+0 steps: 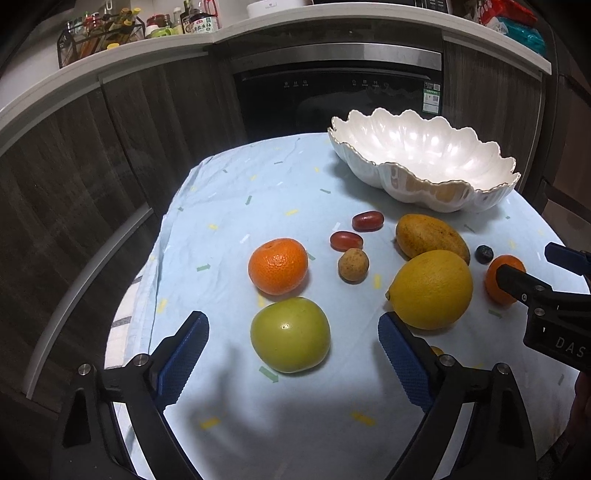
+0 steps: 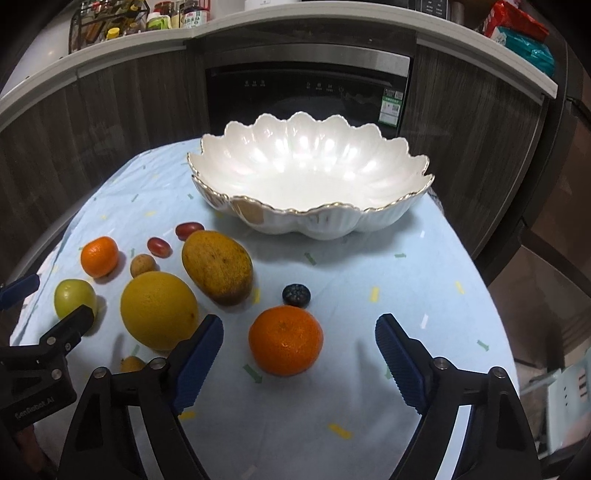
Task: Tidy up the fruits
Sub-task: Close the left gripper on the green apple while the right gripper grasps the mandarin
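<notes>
My left gripper [image 1: 292,325] is open, its blue pads on either side of a green apple [image 1: 290,334] without touching it. My right gripper [image 2: 300,321] is open too, straddling a mandarin [image 2: 285,339] with gaps on both sides. Between the two lie a big yellow citrus [image 2: 159,310] and a mango [image 2: 218,267]. Farther left are another mandarin [image 1: 277,266], a small brown fruit [image 1: 353,264] and two red oval fruits [image 1: 346,240]. A dark berry [image 2: 296,294] sits just beyond the right mandarin. The white scalloped bowl [image 2: 310,221] stands empty at the back.
A pale blue patterned cloth [image 2: 424,295] covers the round table, whose edge curves off left and right. A tiny yellow fruit [image 2: 131,363] lies near the yellow citrus. Behind stand dark cabinets, a black appliance [image 1: 332,99] and a counter with bottles [image 1: 110,29].
</notes>
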